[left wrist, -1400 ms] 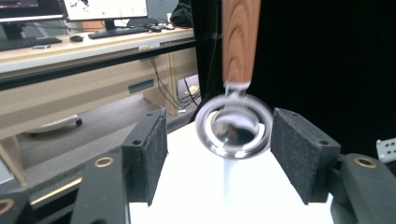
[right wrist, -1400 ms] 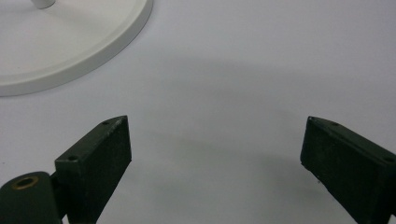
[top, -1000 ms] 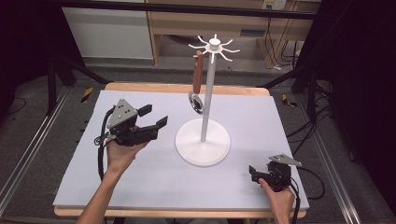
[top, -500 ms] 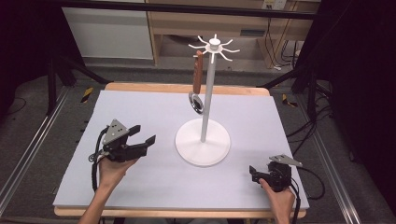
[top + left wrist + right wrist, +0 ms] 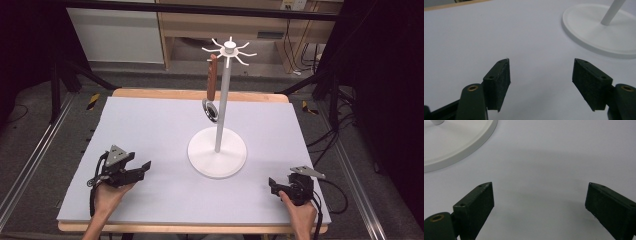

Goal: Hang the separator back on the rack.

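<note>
Two claws: my left claw [image 5: 142, 170] and my right claw [image 5: 274, 186] sit low at the near edge, one at each side, well apart from each other.
Left claw: jaws spread wide with nothing between them; in the left gripper view [image 5: 541, 67] I see bare surface in the gap, and the pads hang just above it.
Right claw: jaws just as wide and holding nothing [image 5: 539, 192], with bare surface under them as well.
Counter: the pale lilac-grey mat on the wood-edged counter [image 5: 150, 125] is bare between my claws and the stand.
Base: the flat round white base of the stand [image 5: 205, 160] lies ahead of both claws and between them, near but not touching either.
Pole: the thin white upright pole [image 5: 222, 100] rises from the middle of that base.
Spoon: the brown wooden-handled spoon with a shiny metal bowl [image 5: 213, 77] hangs bowl down beside the pole, off the counter.
Hooks: the white ring of curved hooks at the top [image 5: 229, 49] carries the spoon on its left side; the other hooks look free.
Step, as I judge it: resting both claws clear of the stand, the spoon hung.
Doing it well: I would keep my jaws apart and low, settle gently, and hold off from the base, since a knock there could set the spoon swinging off its hook.
</note>
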Demonstrator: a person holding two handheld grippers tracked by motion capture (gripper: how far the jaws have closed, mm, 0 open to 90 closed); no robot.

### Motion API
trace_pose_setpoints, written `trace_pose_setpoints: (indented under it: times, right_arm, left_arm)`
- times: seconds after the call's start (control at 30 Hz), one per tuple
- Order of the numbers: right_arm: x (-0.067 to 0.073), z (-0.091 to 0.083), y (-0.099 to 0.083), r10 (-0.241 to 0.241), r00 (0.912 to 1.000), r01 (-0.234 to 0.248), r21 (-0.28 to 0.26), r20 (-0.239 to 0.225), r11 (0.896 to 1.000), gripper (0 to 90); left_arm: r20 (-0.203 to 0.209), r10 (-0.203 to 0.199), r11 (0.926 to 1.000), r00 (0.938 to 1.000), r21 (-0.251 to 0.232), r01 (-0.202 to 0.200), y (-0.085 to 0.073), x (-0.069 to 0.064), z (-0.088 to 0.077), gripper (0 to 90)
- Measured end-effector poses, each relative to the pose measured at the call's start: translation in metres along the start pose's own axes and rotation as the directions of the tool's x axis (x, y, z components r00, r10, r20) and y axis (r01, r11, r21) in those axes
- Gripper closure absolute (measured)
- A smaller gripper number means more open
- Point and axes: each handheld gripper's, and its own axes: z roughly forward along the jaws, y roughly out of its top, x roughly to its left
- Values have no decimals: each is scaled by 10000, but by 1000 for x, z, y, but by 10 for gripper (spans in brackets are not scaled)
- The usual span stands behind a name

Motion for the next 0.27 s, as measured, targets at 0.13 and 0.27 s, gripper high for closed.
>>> trace_pose_setpoints:
  times: [0.13,0.27]
  right_arm:
    - [-1,1,-1,14,9999,-16,186,120,9998,91]
    - [-1,0,-1,31,9999,-34,199,150,9998,91]
  left_arm:
    - [-187,-290,9994,9994,200,294,-12,7,-1,298]
    - [-489,-393,9986,9980,348,410,-21,15,-6,299]
